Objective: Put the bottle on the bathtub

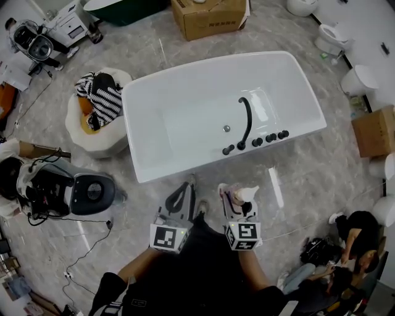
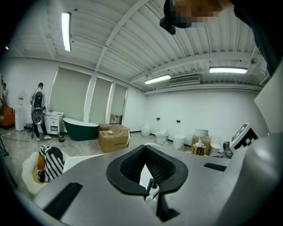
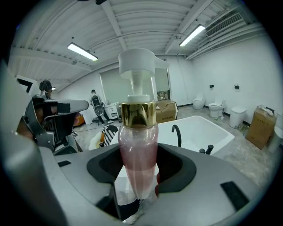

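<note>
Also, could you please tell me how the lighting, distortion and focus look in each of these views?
Head view: even light, mild wide-angle bending, pale light streaks reflected on the glossy floor. Left gripper view: heavy fisheye, black corners, ceiling lights blown out. Right gripper view: same fisheye; the bottle looms large and stretched, yet sharp.

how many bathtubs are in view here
2: a white bathtub in the middle of the floor, and a dark green bathtub at the far top edge, partly cut off. Others may lie outside the frame.
</note>
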Demonstrator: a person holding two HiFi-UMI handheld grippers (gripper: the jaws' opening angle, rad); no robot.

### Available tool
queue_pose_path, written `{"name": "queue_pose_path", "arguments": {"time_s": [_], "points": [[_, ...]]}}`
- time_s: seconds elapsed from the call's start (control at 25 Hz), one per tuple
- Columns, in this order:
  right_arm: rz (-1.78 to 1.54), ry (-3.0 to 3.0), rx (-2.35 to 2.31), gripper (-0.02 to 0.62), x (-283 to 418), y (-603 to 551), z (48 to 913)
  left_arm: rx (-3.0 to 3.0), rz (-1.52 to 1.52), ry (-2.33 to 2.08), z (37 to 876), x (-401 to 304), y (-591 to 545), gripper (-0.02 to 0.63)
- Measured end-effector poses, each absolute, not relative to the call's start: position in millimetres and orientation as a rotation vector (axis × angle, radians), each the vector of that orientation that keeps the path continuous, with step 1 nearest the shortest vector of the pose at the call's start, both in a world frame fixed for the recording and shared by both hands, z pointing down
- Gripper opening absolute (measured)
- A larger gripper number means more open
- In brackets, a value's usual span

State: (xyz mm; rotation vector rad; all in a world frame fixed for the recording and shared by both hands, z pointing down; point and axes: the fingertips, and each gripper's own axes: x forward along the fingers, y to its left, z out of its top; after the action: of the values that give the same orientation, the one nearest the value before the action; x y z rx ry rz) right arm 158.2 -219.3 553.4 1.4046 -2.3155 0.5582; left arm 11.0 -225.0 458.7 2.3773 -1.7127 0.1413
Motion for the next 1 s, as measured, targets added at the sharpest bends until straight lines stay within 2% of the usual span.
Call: {"name": "queue_pose_path", "arguments": {"time_s": [1.0], "points": [[0.654, -2.075, 1.312, 0.219, 96, -372, 729, 2.318, 0.158, -1.667, 504, -53, -346, 0.017]]}}
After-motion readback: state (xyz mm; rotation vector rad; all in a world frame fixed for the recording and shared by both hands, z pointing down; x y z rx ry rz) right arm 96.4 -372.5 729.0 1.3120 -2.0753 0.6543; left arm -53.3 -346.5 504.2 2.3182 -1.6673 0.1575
